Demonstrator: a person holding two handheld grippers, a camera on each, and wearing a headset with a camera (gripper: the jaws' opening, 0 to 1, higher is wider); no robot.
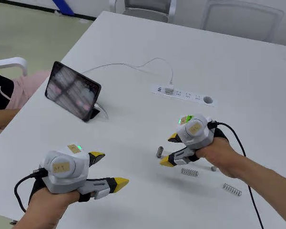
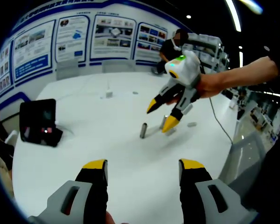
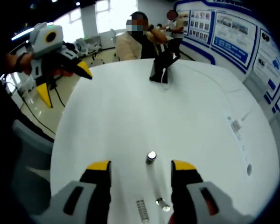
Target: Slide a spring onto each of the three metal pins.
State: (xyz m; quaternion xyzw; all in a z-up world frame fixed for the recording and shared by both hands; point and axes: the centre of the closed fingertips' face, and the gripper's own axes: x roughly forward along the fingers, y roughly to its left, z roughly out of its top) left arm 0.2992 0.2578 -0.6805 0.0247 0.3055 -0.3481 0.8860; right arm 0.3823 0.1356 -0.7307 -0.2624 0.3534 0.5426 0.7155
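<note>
**Both grippers open over the table, pins and springs loose by the right one**

A dark tablet [image 1: 74,90] with a glossy rectangular screen leans back in its folding stand at the left of the smooth white table [image 1: 133,43].

Nearer the person, the left gripper [image 1: 108,169] hovers above bare tabletop. Its grey plastic jaws with yellow wedge tips stand well apart and hold nothing, which its own view confirms [image 2: 143,165].

Right of it, a short metal pin [image 1: 159,152] stands upright on the table, a dull grey cylinder with a bright flat top. In the right gripper view this pin [image 3: 151,157] sits just ahead of the jaw tips and between their lines, touching neither.

The right gripper [image 1: 169,150] points toward that pin. Its jaws are also spread and nothing is in them [image 3: 141,165].

Farther back lies a long white power strip [image 1: 181,94], flat, with rounded ends. One white plug is seated in a socket near its left end, and a thin cable curves away from it across the table.

Below the right hand a coiled wire spring [image 1: 189,172] lies on its side. Just right of it is a second pin [image 1: 213,168], small and partly hidden by the hand. Another spring [image 1: 232,189] lies flat further right, well apart from both pins.
</note>
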